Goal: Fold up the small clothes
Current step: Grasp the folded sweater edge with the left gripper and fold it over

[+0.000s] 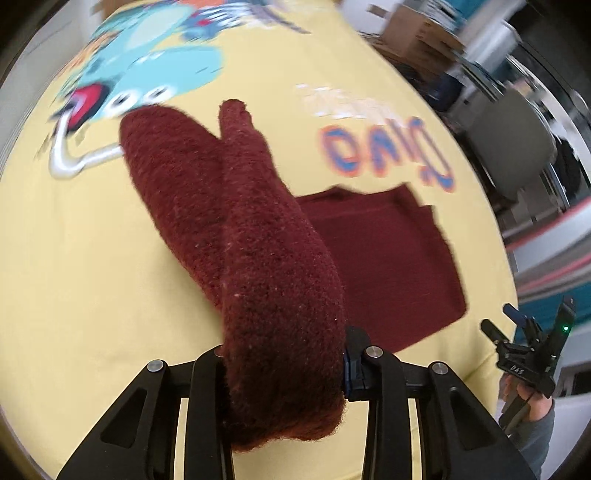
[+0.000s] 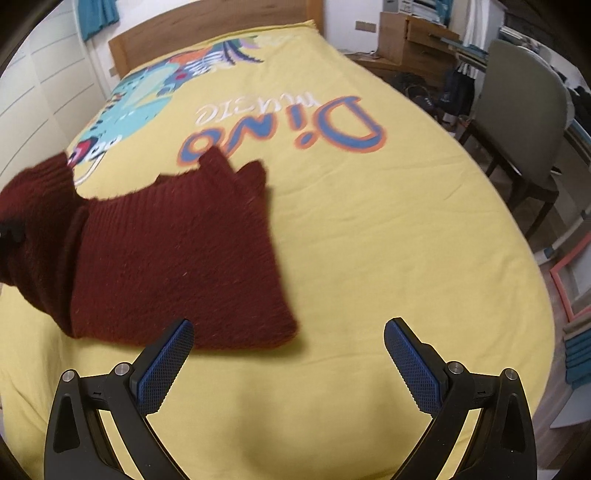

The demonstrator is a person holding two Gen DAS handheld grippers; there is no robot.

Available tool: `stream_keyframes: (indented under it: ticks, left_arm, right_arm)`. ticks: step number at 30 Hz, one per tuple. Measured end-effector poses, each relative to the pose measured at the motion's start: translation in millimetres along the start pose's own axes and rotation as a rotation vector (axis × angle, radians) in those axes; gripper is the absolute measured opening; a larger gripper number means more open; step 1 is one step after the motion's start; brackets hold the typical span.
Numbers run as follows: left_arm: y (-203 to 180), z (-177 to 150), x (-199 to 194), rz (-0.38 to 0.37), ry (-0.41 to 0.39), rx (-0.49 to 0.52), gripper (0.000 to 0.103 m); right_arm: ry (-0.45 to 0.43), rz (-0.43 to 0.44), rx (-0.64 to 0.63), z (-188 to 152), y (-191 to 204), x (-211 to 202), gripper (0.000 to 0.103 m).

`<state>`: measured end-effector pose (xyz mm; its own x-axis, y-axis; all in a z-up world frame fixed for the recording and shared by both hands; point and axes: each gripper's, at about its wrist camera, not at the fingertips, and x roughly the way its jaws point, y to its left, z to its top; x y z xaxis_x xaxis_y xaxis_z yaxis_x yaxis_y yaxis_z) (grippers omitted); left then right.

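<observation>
A dark red knitted sweater (image 2: 177, 254) lies on the yellow bed cover (image 2: 369, 229), its body folded flat. My left gripper (image 1: 284, 373) is shut on a sleeve of the sweater (image 1: 255, 240) and holds it lifted above the bed, the folded body (image 1: 384, 266) lying to its right. My right gripper (image 2: 288, 362) is open and empty, just above the bed near the sweater's front right corner. It also shows in the left wrist view (image 1: 532, 343) at the far right, open. The lifted sleeve shows at the left edge of the right wrist view (image 2: 33, 229).
The bed cover carries a blue dinosaur print (image 2: 147, 107) and the word "Dino" (image 2: 288, 136). A wooden headboard (image 2: 207, 33) is at the far end. A grey chair (image 2: 524, 122), a desk with boxes (image 2: 417, 40) and stacked items (image 2: 576, 354) stand right of the bed.
</observation>
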<state>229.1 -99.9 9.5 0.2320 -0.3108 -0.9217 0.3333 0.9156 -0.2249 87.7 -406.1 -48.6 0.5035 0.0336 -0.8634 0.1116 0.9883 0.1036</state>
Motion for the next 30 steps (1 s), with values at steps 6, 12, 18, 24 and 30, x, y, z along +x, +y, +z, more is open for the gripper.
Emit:
stream_keyframes:
  ticks: [6,12,18,24,30]
  left_arm:
    - [-105,31,56,0.008,0.032,0.171,0.028]
    - [-153,17,131,0.132,0.112,0.239,0.028]
    - [-152,10,156,0.167,0.137,0.208,0.039]
    - [-141,20,133,0.113,0.134,0.133,0.048]
    - [-129,30,81,0.007,0.011,0.086,0.098]
  right_arm:
    - [-0.034,-0.031,0.034,4,-33,-22,0.103]
    - [-0.016,-0.060,0.061,-2,-58,-27,0.103]
    - [0.017,-0.059,0.070,-13,-66,-20,0.103]
    - [0.034,-0.052,0.073,-19,-66,-15,0.103]
    - [0.035,-0.074,0.045,-16,-60,-15,0.103]
